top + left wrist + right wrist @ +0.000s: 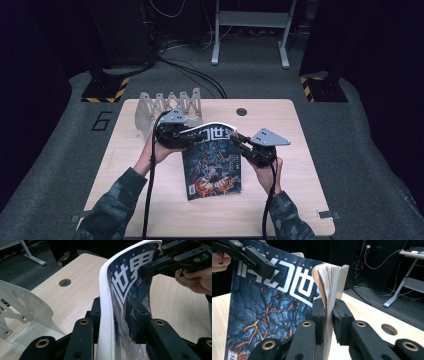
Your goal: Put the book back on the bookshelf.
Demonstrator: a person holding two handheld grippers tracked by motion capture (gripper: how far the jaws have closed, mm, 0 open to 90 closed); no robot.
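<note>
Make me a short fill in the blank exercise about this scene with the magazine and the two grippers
1. Both grippers clamp the top of a ____ with a dark blue cover.
2. The left gripper and the right gripper each grip one of its upper ____.
3. Behind the magazine on the wooden table stands a white ____.

Missing words: magazine; corners; rack

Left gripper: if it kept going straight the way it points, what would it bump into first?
Probably the right gripper. The left gripper is clamped on the magazine and points along its cover, where the other gripper holds the far edge. Depth is hard to judge.
</note>
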